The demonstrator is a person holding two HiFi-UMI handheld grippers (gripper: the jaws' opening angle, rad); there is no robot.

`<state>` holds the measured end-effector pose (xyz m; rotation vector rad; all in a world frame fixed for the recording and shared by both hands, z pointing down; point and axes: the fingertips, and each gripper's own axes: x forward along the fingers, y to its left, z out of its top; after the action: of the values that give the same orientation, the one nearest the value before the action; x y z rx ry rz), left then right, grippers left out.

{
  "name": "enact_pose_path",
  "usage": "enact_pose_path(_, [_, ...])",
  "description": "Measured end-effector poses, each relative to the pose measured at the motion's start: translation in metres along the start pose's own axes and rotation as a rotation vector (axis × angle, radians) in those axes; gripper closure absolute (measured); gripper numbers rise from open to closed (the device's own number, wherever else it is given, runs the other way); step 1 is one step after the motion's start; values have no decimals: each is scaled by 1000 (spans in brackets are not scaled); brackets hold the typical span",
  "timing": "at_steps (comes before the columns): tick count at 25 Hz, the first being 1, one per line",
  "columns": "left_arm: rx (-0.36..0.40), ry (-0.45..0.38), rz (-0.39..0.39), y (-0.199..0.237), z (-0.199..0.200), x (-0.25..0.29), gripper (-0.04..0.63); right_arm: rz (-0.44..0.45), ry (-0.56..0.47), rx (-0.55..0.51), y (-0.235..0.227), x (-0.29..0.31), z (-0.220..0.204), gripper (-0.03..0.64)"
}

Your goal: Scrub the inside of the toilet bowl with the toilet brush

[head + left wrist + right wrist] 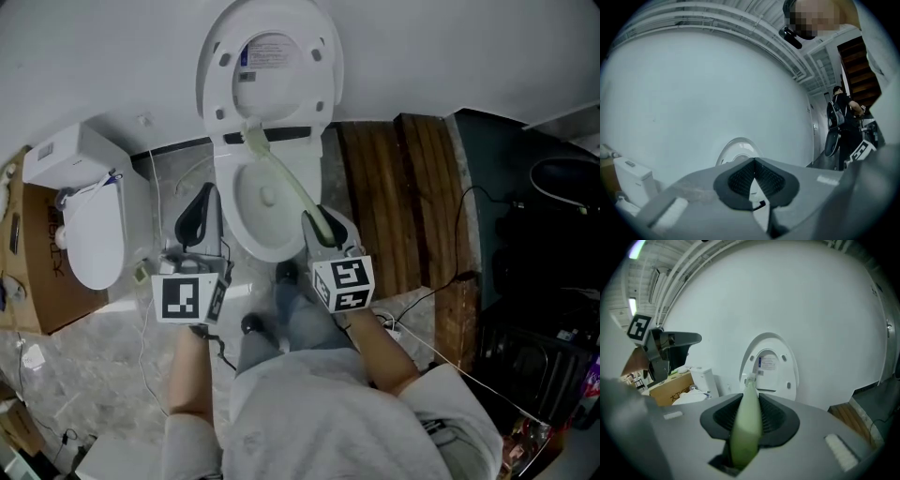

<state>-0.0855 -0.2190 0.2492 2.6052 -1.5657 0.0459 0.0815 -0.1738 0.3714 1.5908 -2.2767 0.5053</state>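
A white toilet stands ahead, its bowl (246,246) open and its lid (272,66) raised against the wall. My right gripper (317,225) is shut on the handle of a pale green toilet brush (286,183). The brush slants up and left over the bowl, and its head (253,141) sits by the back rim under the hinge. In the right gripper view the brush (747,427) runs out between the pads of that gripper (750,413) towards the lid (768,364). My left gripper (195,217) hangs left of the bowl, shut and holding nothing (753,180).
A second white toilet (89,220) rests on a cardboard box (42,272) at the left. Wooden boards (394,187) lie right of the bowl, with dark equipment (544,281) and cables (441,291) beyond. A person (843,122) stands far off in the left gripper view.
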Motion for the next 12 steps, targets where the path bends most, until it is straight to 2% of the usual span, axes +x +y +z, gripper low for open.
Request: enact_pose_path(12, [4, 13, 97, 12, -20, 9, 591, 98, 182, -34, -7, 39, -73, 515])
